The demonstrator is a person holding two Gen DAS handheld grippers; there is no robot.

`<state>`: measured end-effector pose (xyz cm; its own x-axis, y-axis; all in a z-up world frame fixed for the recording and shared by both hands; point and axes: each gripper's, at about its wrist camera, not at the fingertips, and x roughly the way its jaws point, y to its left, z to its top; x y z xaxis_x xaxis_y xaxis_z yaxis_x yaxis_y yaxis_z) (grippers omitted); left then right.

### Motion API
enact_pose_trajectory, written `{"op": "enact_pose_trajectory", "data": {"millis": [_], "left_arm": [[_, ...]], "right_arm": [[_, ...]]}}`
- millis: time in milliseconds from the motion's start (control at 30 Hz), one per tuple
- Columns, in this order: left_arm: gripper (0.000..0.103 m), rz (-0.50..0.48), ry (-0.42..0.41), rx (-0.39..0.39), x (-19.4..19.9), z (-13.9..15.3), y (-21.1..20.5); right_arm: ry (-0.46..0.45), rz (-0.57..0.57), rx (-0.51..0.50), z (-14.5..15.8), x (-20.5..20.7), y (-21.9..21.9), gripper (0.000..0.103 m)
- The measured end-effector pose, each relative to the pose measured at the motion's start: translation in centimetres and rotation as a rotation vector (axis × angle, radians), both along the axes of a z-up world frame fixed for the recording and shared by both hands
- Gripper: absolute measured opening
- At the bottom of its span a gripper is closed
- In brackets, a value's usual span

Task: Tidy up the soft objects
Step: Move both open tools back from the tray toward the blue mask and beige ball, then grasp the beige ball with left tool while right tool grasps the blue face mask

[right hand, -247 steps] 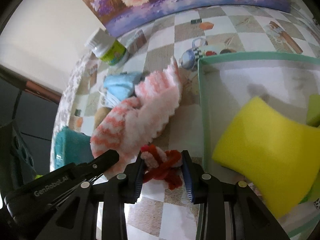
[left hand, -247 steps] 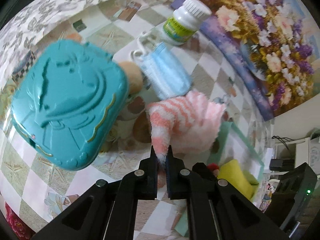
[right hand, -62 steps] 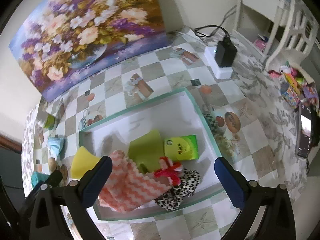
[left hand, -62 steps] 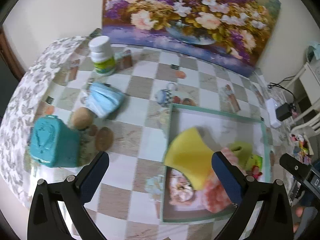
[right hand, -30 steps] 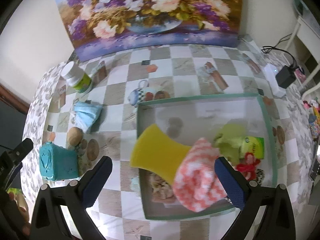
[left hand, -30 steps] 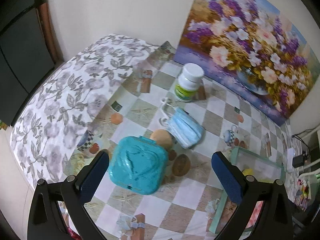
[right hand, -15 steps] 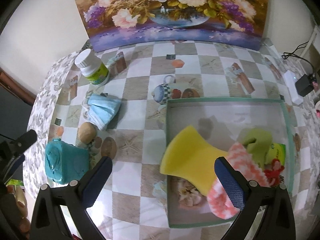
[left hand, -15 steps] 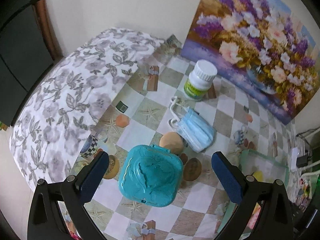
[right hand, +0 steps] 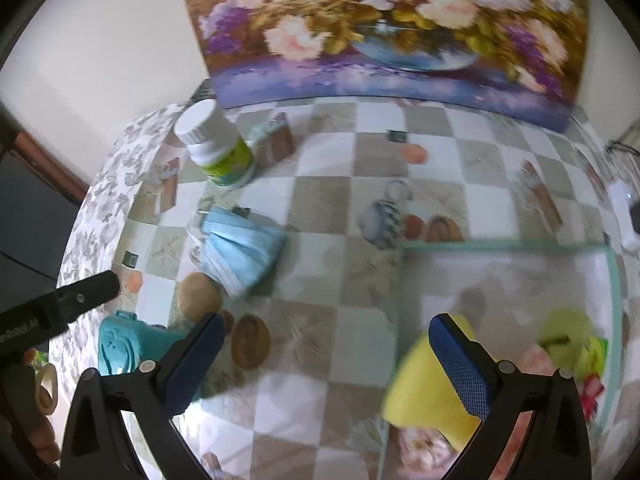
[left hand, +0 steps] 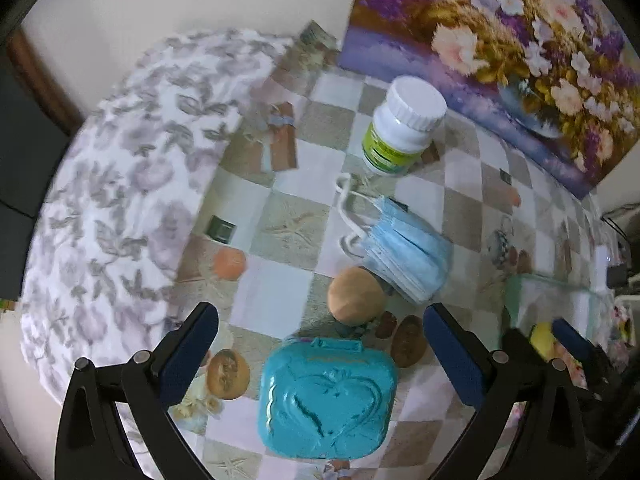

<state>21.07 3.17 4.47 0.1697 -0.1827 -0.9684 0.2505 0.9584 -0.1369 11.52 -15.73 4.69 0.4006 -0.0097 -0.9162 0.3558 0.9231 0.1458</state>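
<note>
Two handheld grippers hover over a table covered in a checked, picture-printed cloth point(left hand: 288, 232), and both are empty. The left gripper point(left hand: 320, 344) has its blue-padded jaws spread wide apart above a teal plastic case point(left hand: 326, 398) with a heart embossed on its lid. Taking that case as the landmark: a small tan ball point(left hand: 356, 296) sits just beyond it, touching a stack of blue face masks point(left hand: 408, 256) a little further back and to the right. A white pill bottle point(left hand: 404, 124) with a green label stands well beyond the case, near a flower painting point(left hand: 500, 40) propped against the wall. Far to the right of the case lies a green-rimmed tray point(right hand: 500, 245). The right gripper point(right hand: 324, 360), jaws also wide apart, hangs between the case and this tray. Inside the tray are a yellow sponge point(right hand: 420, 384), a lime-green cloth point(right hand: 568, 328), and something pink and something red at its near edge, too blurred to identify.
</note>
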Motion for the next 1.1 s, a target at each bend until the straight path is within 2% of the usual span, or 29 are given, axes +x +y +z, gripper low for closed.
{"op": "enact_pose_trajectory", "data": {"millis": [100, 200, 400, 567, 800, 1100], "left_arm": [[0.102, 0.001, 0.083, -0.034, 1.6, -1.1, 0.3], [0.102, -0.004, 0.117, -0.02, 2.8, -1.7, 0.2], [0.102, 0.01, 0.147, 0.042, 4.7, -2.8, 0.3], [0.102, 0.054, 0.192, 0.054, 6.0, -4.4, 1.2], [0.102, 0.109, 0.235, 0.046, 7.2, -5.9, 3.1], [0.102, 0.098, 0.248, 0.063, 7.3, -6.3, 3.5]], "right_arm": [[-0.006, 0.053, 0.005, -1.1, 1.5, 0.9, 0.103], [-0.013, 0.09, 0.022, -2.0, 3.0, 1.3, 0.103], [-0.013, 0.155, 0.041, -3.6, 6.4, 2.0, 0.103], [0.037, 0.213, -0.03, -5.3, 8.5, 3.2, 0.103], [0.077, 0.282, -0.075, -7.3, 10.4, 4.7, 0.102], [0.108, 0.301, -0.099, -8.8, 11.9, 5.4, 0.094]]}}
